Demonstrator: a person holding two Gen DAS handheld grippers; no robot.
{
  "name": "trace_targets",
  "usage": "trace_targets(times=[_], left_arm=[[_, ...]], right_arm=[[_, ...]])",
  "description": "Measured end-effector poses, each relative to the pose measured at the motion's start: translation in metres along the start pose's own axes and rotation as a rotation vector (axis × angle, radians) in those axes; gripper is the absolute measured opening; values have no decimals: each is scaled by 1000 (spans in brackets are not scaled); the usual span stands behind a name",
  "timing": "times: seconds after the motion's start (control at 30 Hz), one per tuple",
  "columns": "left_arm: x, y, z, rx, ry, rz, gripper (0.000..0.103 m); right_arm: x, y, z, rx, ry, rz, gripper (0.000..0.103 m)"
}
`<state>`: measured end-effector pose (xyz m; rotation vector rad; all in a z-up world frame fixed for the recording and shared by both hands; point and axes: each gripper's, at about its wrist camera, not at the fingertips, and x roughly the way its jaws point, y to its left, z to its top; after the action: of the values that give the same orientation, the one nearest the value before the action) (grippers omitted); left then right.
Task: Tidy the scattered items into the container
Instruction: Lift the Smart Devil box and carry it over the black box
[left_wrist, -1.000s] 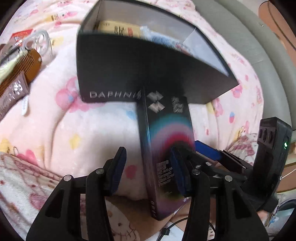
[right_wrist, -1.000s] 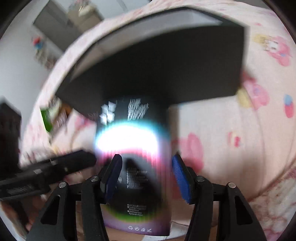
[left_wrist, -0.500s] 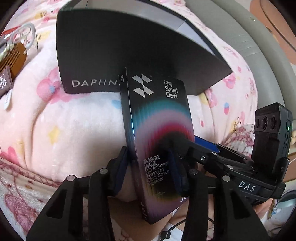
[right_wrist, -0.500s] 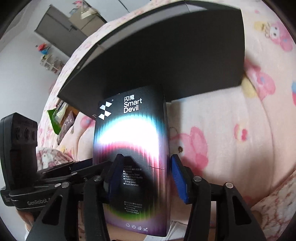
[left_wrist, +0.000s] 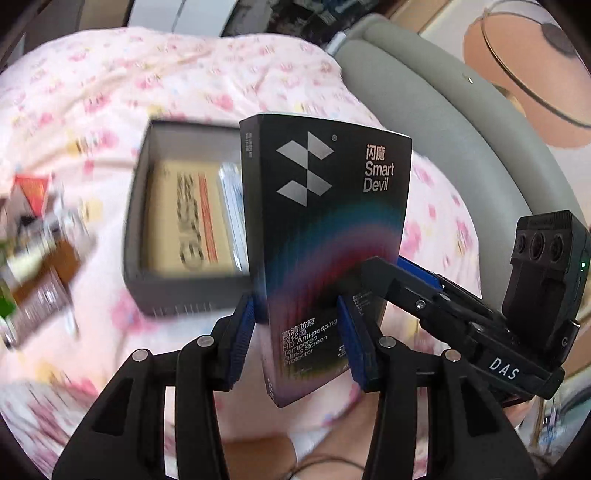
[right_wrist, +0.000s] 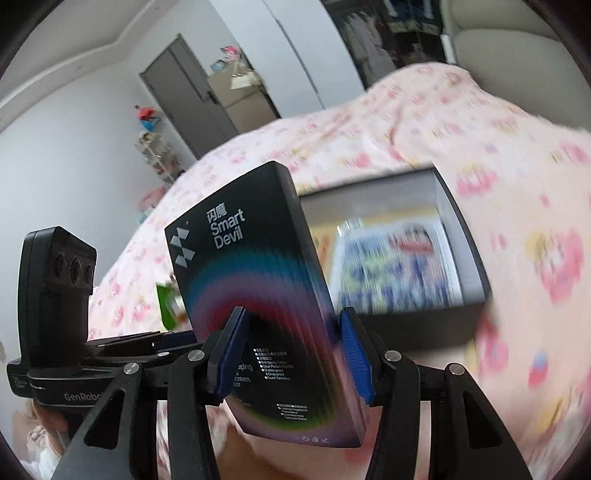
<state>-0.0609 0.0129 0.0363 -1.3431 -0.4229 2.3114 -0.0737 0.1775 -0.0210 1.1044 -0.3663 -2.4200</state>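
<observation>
Fingers (left_wrist: 242, 343) clamping screen-protector box (left_wrist: 325, 206), container (left_wrist: 184, 291) behind

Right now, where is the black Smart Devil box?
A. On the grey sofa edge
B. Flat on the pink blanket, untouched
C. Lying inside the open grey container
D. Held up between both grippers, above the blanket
D: the Smart Devil box stands upright, pinched by the left gripper and the right gripper, in front of the container.
</observation>
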Motion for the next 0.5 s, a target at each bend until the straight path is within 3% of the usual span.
trace_targets(times=[0.13, 0.23, 0.33, 0.5], left_arm=[[2, 6, 47, -12, -65, 70, 46], [19, 24, 71, -70, -55, 80, 46], [43, 42, 85, -140, -22, 51, 46], [79, 52, 95, -136, 30, 87, 48]], right_arm=[[37, -1, 51, -27, 25, 52, 48], [68, -13, 76, -33, 71, 68, 47], [92, -33, 76, -14, 106, 73, 47], [122, -78, 60, 131, 204, 156, 47]])
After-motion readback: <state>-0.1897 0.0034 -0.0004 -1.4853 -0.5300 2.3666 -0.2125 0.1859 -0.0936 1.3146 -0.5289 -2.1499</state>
